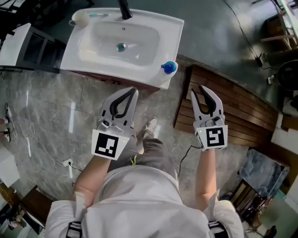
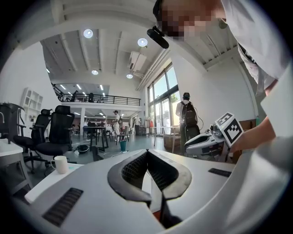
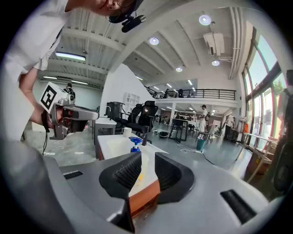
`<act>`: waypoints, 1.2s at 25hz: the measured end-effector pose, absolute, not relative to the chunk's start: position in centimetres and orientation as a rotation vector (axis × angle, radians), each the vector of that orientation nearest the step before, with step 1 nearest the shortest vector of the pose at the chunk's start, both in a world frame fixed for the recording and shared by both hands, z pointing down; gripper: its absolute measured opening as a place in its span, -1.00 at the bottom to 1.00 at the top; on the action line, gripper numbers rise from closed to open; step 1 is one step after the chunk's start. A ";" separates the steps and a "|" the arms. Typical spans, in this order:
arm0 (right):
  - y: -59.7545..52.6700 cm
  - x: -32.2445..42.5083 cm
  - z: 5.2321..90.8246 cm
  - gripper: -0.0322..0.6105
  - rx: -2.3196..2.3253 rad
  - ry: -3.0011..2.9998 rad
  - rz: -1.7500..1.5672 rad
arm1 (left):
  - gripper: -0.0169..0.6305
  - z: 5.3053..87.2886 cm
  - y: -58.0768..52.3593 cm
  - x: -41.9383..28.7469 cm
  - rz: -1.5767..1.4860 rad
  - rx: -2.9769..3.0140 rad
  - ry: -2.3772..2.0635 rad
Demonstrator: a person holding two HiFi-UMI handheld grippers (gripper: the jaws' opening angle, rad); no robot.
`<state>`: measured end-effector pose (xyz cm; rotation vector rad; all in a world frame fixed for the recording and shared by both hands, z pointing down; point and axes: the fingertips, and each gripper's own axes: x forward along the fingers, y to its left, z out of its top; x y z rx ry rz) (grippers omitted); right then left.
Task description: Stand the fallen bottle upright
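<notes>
White washbasin [image 1: 107,72] on a red-brown cabinet [image 3: 144,196], black tap [image 1: 124,9] at its back edge, round drain [image 1: 121,47] mid-bowl. Floor [image 1: 46,107] grey, veined, glossy. Dark slatted wooden platform [image 1: 242,111] just right of the basin. White cable [image 1: 37,142] trails across the floor to a small socket block [image 1: 68,162]. Beyond: open hall, black office chairs [image 2: 58,132], white cup [image 2: 61,163] on a white surface, person with a backpack [image 2: 186,114] standing by tall windows, railed mezzanine [image 2: 105,97], round ceiling lights, teal bin [image 3: 200,144].
</notes>
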<state>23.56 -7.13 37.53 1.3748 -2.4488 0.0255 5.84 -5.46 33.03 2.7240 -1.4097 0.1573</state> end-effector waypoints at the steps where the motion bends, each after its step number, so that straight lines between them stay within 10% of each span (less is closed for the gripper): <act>1: -6.5 24.1 37.4 -0.59 1.399 -2.418 0.046 | -0.89 32.5 -5.2 5.7 0.147 2.732 -1.405; 30: 2.3 23.6 18.4 -0.75 1.749 -2.337 -0.191 | -0.89 16.6 -2.2 -0.6 -0.084 2.909 -1.475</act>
